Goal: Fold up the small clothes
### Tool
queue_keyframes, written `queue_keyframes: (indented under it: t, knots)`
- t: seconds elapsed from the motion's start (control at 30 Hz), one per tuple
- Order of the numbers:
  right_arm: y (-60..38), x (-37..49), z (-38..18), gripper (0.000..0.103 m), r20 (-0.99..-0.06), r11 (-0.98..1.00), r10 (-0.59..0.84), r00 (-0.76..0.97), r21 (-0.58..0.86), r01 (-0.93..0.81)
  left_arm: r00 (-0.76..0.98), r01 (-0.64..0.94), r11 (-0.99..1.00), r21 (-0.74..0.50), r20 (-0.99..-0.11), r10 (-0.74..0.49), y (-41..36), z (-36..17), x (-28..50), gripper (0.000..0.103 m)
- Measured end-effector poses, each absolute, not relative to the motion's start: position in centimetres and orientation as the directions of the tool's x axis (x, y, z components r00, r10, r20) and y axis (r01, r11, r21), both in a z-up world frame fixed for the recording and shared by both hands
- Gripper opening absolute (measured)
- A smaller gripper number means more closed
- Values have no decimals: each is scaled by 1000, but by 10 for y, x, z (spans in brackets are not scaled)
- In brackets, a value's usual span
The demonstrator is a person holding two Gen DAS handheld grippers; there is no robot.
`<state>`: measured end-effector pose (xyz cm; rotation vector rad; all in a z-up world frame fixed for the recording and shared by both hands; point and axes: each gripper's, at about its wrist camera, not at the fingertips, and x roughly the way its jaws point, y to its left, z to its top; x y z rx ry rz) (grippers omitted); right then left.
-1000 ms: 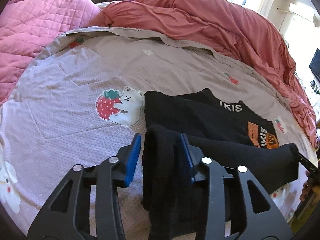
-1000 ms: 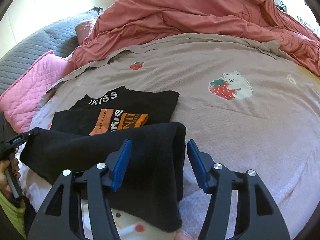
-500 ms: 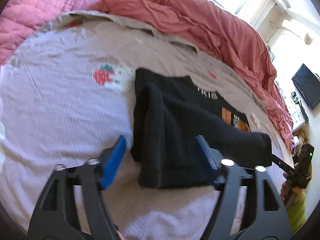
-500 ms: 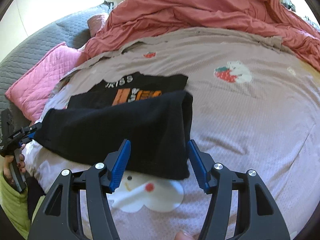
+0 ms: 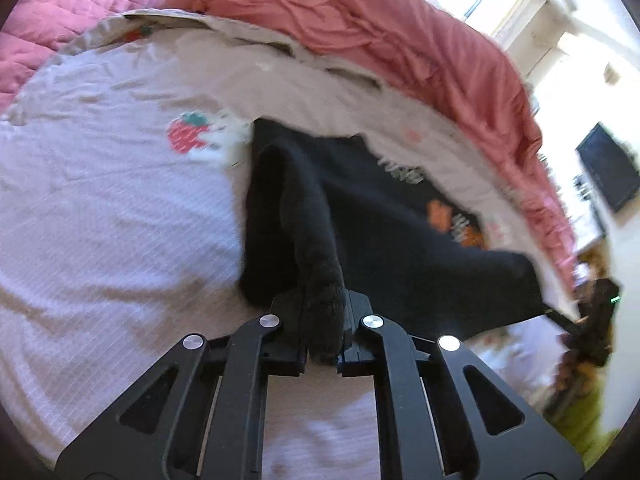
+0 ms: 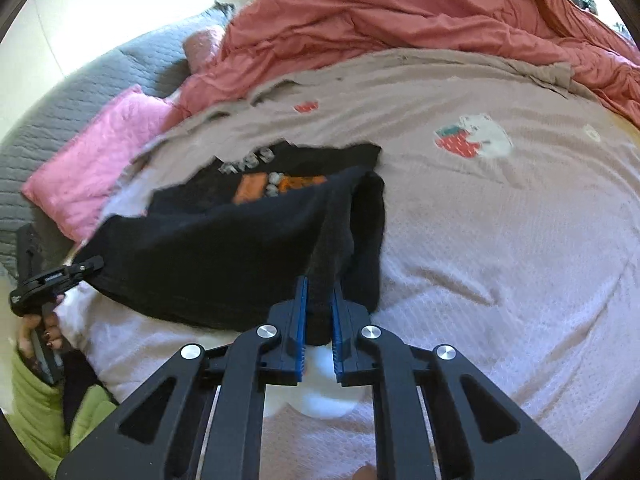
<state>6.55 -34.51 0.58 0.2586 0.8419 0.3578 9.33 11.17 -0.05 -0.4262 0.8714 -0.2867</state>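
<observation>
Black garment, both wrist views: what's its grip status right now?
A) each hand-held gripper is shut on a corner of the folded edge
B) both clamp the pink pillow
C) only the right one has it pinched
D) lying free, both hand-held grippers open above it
A: the left hand-held gripper and the right hand-held gripper each have their fingers closed on bunched cloth of the black garment, which stretches between them above the bed sheet.

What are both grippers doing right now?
Left gripper: closed on the black garment.
Right gripper: closed on the same black garment.
</observation>
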Motion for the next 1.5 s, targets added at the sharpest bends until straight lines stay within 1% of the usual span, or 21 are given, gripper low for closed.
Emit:
queue_keyframes:
  t: [0.07,0.13,0.27,0.37,0.47,0.53,0.57,0.6,0.63,0.67,0.7,0.83,0.97,1.03,1.1,1.17,1.27,1.33,1.4,1.43,1.5]
  knots:
    - [-349,77,12,9,-647,889,441,622,409,-205,624,71,847,-526,-639,-450,117,8,101,3]
    - [-351,92,21,9,-618,883,446,648,424,-203,644,63,827,-559,-610,-462,122,19,114,3]
    - [-351,127,31,9,-596,881,437,673,433,-189,657,35,823,-567,-608,-447,126,29,143,3]
    - [-350,159,25,9,-620,893,405,672,427,-143,650,4,835,-551,-633,-421,127,28,168,4]
    - [-350,183,10,10,-662,902,371,652,424,-83,641,-24,862,-506,-670,-375,124,20,189,5]
    - [-352,195,-1,11,-684,907,349,641,419,-47,631,-38,863,-505,-682,-371,124,10,203,7]
    - [-353,199,-6,14,-693,912,331,640,410,-28,633,-48,861,-507,-682,-367,125,7,207,13]
    - [-354,201,-8,23,-698,917,312,644,399,-11,639,-63,860,-507,-682,-355,127,4,210,18]
    - [-356,202,-8,41,-700,919,299,649,393,0,652,-70,856,-512,-674,-349,129,3,210,20]
    - [-359,199,-7,48,-693,921,289,660,390,7,671,-73,855,-513,-660,-338,132,5,207,27]
    - [-360,196,-5,52,-686,922,283,671,387,7,685,-72,857,-510,-650,-329,133,6,203,32]
    - [-359,168,9,52,-644,951,242,726,306,-46,759,-74,884,-462,-601,-250,138,13,175,33]
    - [-340,132,14,52,-625,968,240,743,207,-139,787,-69,920,-385,-588,-187,131,12,148,33]
    - [-326,118,10,52,-636,971,239,734,147,-189,773,-55,946,-320,-613,-162,121,6,137,33]
    - [-308,110,0,52,-675,970,212,707,58,-235,742,-45,966,-254,-656,-138,109,-3,129,34]
    - [-291,111,-12,52,-701,961,185,689,-18,-277,722,-12,977,-212,-679,-138,95,-10,127,34]
    - [-270,123,-30,44,-742,947,120,660,-114,-299,703,48,991,-125,-701,-122,73,-15,128,34]
    - [-259,132,-37,39,-756,941,95,648,-144,-306,686,98,993,-65,-719,-115,55,-19,134,34]
    - [-249,140,-38,37,-749,930,88,656,-173,-323,660,137,991,-12,-745,-100,40,-26,144,40]
    - [-244,147,-37,37,-747,927,85,660,-184,-328,654,149,989,21,-752,-82,33,-28,149,41]
    - [-240,156,-35,37,-748,927,88,658,-179,-328,654,164,986,32,-751,-85,29,-28,158,44]
